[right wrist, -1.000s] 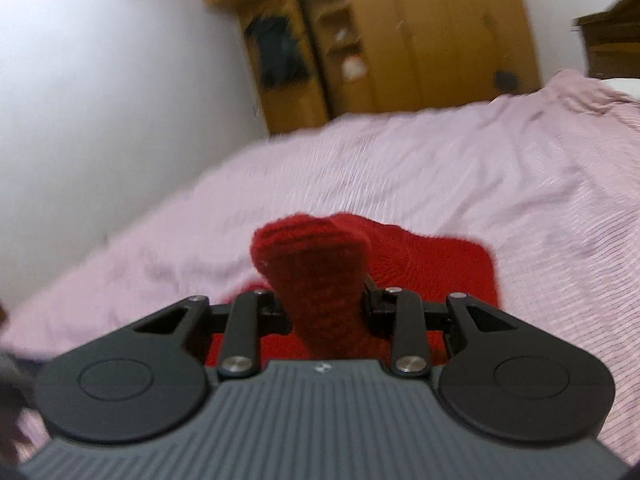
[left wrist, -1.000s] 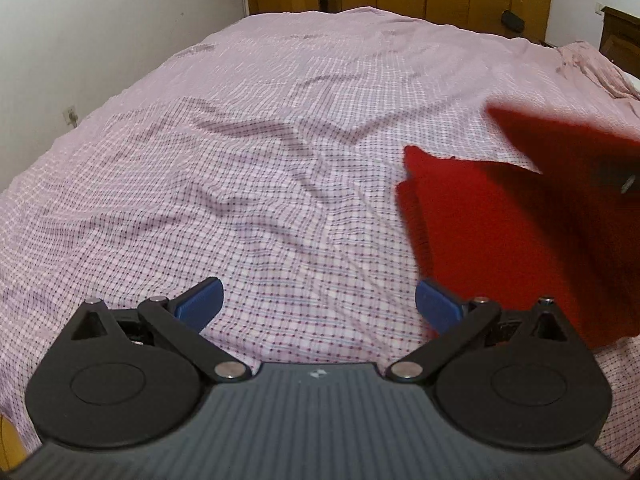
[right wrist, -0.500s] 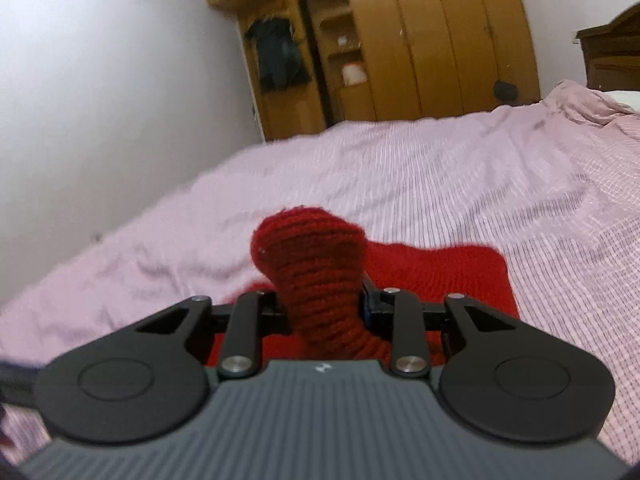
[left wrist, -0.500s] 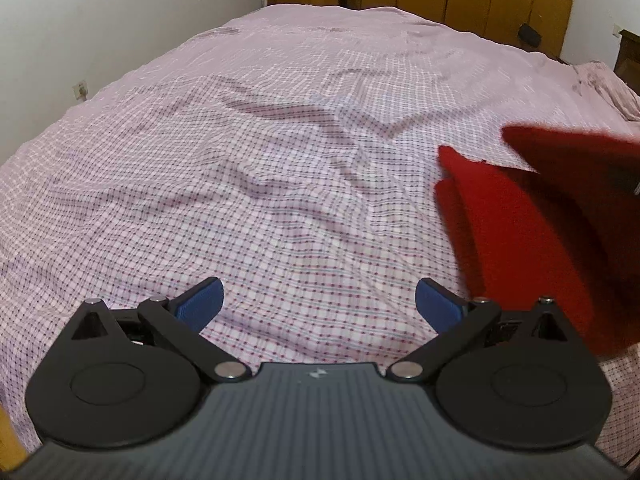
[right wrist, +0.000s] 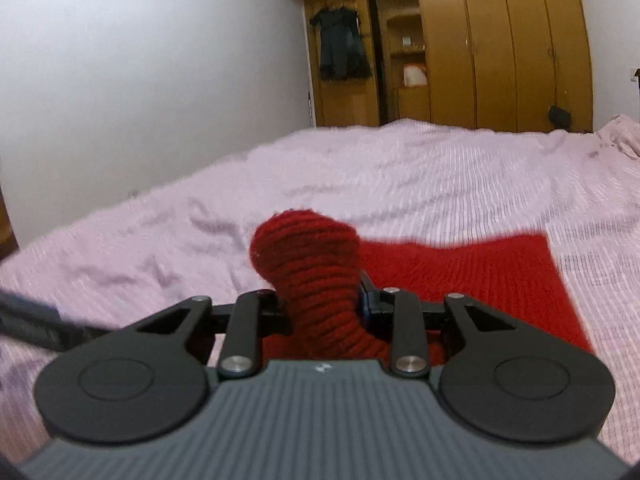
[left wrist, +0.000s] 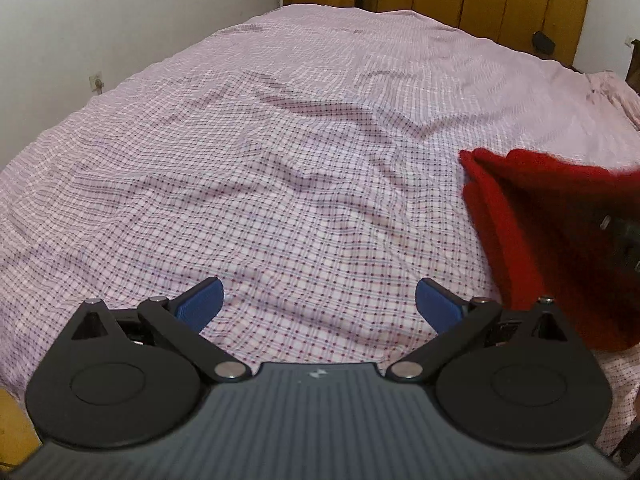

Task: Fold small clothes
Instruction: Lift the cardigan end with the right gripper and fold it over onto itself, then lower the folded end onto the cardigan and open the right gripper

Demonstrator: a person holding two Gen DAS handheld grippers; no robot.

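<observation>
Red knit cloth [right wrist: 472,276] lies on the near right of the bed [left wrist: 280,160], one bunched part lifted.

The right gripper [right wrist: 322,304] pinches a thick fold of the cloth; the left gripper [left wrist: 319,304] stands spread and empty over the sheet. The knit looks soft, light and stretchy, so I would take it at an edge or a corner.

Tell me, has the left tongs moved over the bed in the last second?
Yes. The left tongs have slid leftwards: the wall socket now sits further into view, and the red knit garment has drifted toward the right edge.
</observation>
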